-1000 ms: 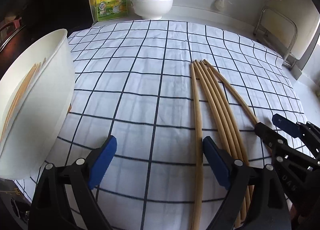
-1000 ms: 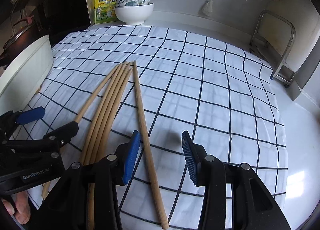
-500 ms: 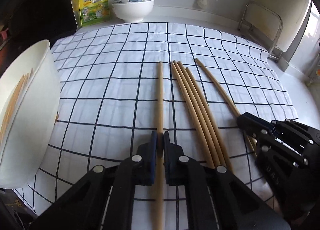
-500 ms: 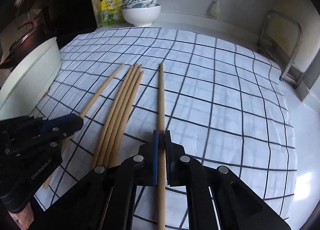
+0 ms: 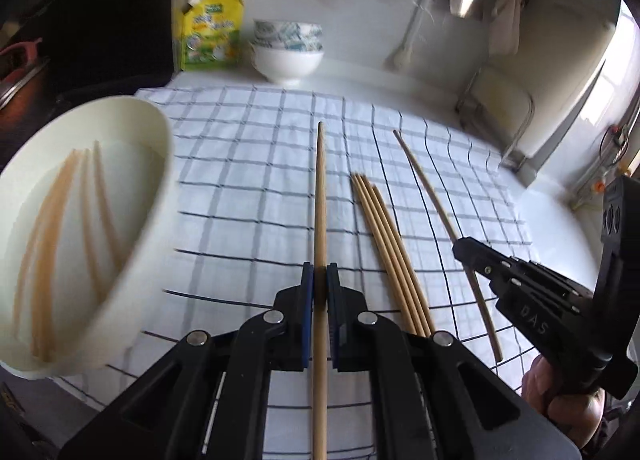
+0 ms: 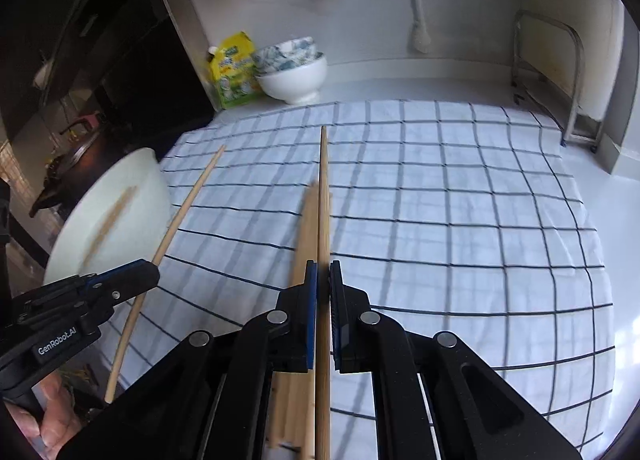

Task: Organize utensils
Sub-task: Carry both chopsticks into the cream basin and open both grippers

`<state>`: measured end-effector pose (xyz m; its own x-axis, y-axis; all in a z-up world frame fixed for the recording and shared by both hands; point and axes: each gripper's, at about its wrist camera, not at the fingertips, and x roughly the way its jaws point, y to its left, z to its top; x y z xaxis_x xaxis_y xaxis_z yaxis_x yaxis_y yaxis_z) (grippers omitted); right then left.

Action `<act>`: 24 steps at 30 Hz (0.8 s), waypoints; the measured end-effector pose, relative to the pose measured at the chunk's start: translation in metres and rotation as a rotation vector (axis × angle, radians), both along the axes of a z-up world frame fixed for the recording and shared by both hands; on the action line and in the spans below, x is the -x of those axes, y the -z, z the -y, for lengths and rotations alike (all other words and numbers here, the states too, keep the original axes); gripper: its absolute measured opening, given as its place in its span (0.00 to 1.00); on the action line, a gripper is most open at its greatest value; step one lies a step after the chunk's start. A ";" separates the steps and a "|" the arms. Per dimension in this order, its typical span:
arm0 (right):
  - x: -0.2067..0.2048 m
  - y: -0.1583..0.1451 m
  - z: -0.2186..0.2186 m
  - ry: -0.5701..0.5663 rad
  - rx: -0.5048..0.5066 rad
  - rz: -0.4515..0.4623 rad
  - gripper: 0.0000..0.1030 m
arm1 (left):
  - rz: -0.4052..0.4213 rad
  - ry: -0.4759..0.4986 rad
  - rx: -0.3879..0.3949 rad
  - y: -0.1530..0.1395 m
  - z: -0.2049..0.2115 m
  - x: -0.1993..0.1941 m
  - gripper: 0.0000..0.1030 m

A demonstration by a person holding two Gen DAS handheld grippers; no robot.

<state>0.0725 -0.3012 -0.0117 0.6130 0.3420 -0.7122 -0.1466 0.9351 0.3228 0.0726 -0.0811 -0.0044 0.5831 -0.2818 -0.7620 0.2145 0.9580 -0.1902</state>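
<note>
Worktop (image 5: pixel 560 220): checked cloth (image 5: pixel 248 164), white bowl (image 5: pixel 152 196)
Left gripper (image 5: pixel 320 288): fingers clamped on one chopstick (image 5: pixel 320 196)
Right gripper (image 6: pixel 323 292): fingers clamped on another chopstick (image 6: pixel 323 188)

White cloth (image 5: pixel 248 164) with dark blue grid – tan wooden chopsticks (image 5: pixel 390 248); cream-white tub (image 5: pixel 156 188). Yellow-green pouch (image 5: pixel 211 34), plain white bowl (image 5: pixel 287 62) under blue-patterned bowls (image 5: pixel 288 34). Black grippers – blue pads (image 5: pixel 306 320).

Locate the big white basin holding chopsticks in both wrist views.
Left wrist: big white basin fills the left edge.
Right wrist: mid-left edge, blurred.
Shared landmark: yellow pouch beside stacked bowls at the back wall, upper left in both.
</note>
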 end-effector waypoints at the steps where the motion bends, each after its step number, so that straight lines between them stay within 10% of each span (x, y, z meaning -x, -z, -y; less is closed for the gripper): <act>1: 0.001 -0.006 -0.007 -0.008 -0.002 0.011 0.06 | 0.010 -0.007 0.003 -0.005 -0.007 0.000 0.07; 11: -0.025 -0.062 -0.129 -0.180 -0.044 0.083 0.06 | 0.113 -0.181 -0.014 -0.049 -0.131 -0.008 0.07; 24: -0.072 -0.047 -0.272 -0.370 -0.004 -0.017 0.06 | 0.018 -0.318 -0.044 -0.012 -0.227 -0.034 0.07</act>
<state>0.1444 -0.0295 0.0358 0.4350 0.5413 -0.7196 -0.4693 0.8183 0.3318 0.1069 0.1462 0.0075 0.6505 -0.0503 -0.7578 -0.0941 0.9848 -0.1462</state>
